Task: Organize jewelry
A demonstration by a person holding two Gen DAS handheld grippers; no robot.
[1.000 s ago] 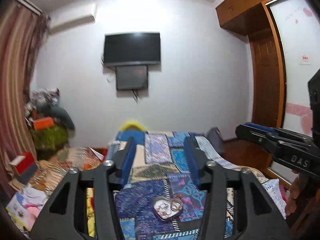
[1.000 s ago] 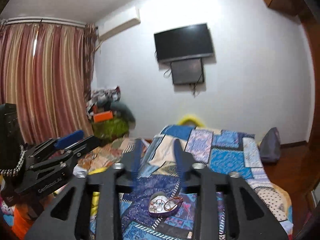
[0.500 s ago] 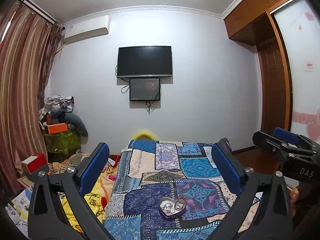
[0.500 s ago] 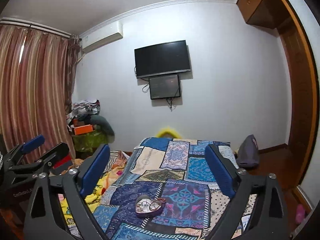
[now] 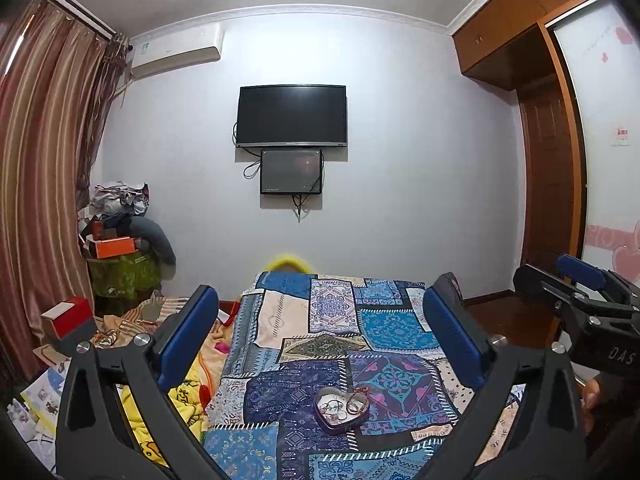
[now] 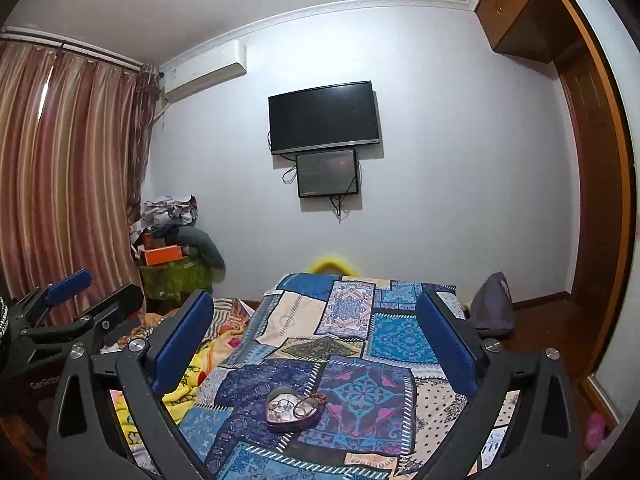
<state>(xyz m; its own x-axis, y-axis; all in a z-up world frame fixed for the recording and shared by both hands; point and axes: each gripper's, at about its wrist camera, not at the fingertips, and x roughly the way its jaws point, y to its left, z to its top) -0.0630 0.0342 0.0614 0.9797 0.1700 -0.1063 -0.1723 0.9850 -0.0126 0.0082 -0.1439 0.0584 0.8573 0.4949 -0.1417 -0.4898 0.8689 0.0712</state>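
Observation:
A heart-shaped tin lies on the patchwork bedspread, a short way ahead of both grippers. Rings and bangles lie inside it, and a reddish bracelet hangs over its rim. My left gripper is open wide, with nothing between its blue pads. My right gripper is also open wide and empty. Both hover above the bed's near end, apart from the tin.
Yellow bedding and clutter lie left of the bed, with a red box and a piled corner stack. A wardrobe stands to the right and a grey bag lies on the floor. On the far wall hangs a TV.
Both grippers' jaws have spread from narrow to wide open. Both views have steadied and sharpened, with the tin still in the same spot on the bed.

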